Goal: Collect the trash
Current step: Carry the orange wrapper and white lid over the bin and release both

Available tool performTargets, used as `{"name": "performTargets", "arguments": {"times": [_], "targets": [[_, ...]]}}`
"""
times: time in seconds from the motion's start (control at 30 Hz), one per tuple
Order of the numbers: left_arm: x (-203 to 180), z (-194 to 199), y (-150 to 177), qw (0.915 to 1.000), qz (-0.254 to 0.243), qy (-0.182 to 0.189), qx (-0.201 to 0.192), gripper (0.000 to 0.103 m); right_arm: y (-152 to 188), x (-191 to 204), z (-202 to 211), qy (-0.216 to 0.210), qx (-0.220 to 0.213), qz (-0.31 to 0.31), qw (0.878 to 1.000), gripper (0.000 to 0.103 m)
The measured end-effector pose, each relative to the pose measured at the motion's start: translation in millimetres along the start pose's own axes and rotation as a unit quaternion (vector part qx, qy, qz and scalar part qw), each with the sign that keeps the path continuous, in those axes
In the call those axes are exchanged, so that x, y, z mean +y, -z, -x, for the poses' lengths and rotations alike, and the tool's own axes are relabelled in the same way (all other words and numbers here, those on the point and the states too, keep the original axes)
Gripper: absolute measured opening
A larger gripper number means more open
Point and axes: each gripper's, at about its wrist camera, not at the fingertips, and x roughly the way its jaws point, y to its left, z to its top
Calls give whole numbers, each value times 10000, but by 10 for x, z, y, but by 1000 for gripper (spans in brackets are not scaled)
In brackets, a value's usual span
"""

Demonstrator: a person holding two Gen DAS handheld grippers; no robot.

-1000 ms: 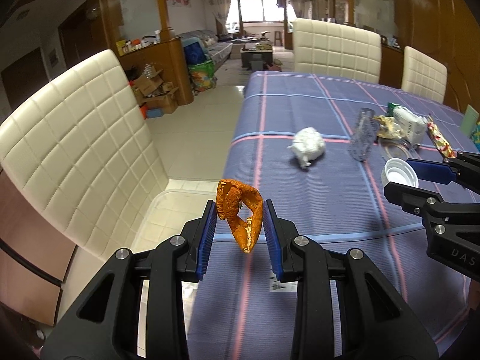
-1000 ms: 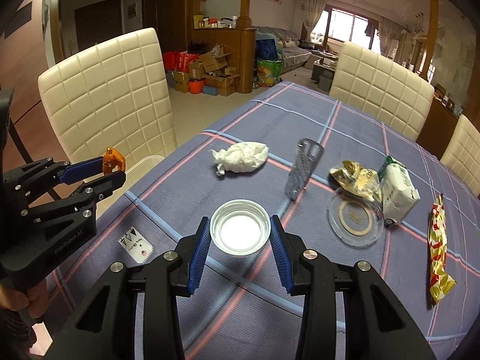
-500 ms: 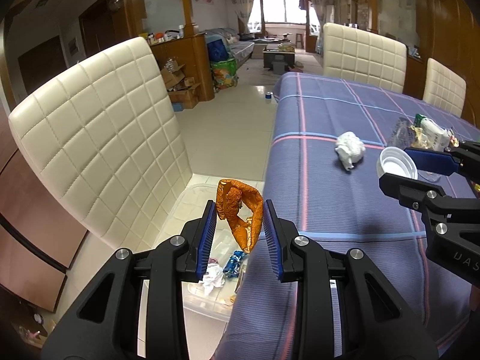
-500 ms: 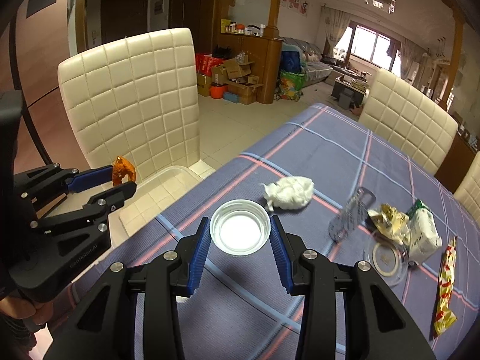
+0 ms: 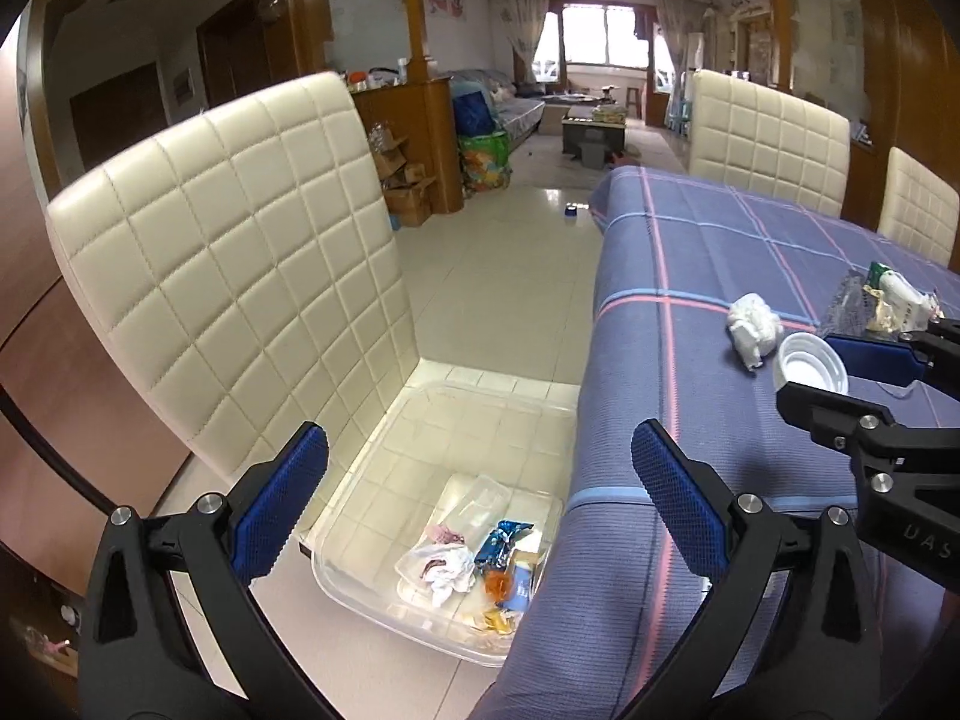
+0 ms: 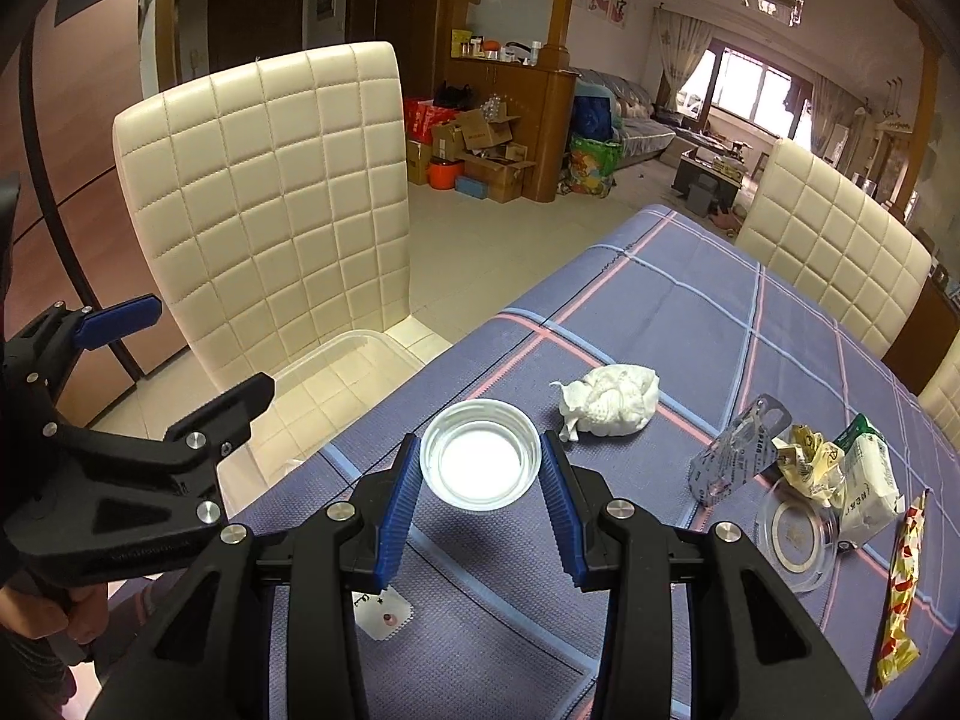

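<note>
On my left, my left gripper (image 5: pixel 480 498) hangs over the clear bin (image 5: pixel 384 540) on the cream chair (image 5: pixel 240 276). Its jaws are opening wide and nothing sits between them. Below them the bin already holds wrappers and tissue, bunched at the end nearest the table's edge.

Further right, my right gripper (image 6: pixel 480 474) holds the white lid (image 6: pixel 479 455) clamped between its pads, hollow side up, above the blue tablecloth (image 6: pixel 690 312). The bin lies to the left of this lid and lower, past the table's edge, so I judge the lid's next trip runs leftward and down, with my left gripper standing in that path.

Right again, on the cloth, wait the crumpled tissue (image 6: pixel 609 401), a clear packet (image 6: pixel 735 450), more wrappers and a red-and-yellow wrapper (image 6: pixel 903 588), all nearer my right hand.
</note>
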Motion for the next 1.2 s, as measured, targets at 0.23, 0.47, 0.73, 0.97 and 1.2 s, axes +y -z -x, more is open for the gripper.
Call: {"name": "performTargets", "arguments": {"times": [0.23, 0.47, 0.73, 0.97, 1.2], "targets": [[73, -9, 67, 10000, 62, -20, 53, 100, -41, 98, -85, -40, 54, 102, 9999, 39], [136, 48, 153, 9999, 6, -106, 24, 100, -71, 213, -192, -85, 81, 244, 9996, 39], [315, 57, 155, 9994, 240, -263, 20, 100, -152, 354, -307, -131, 101, 394, 9991, 39], [529, 42, 170, 9976, 504, -463, 57, 100, -274, 493, -378, -219, -7, 527, 9984, 39], [650, 0, 206, 9962, 615, -587, 199, 100, -353, 503, -480, -122, -6, 368, 9992, 69]]}}
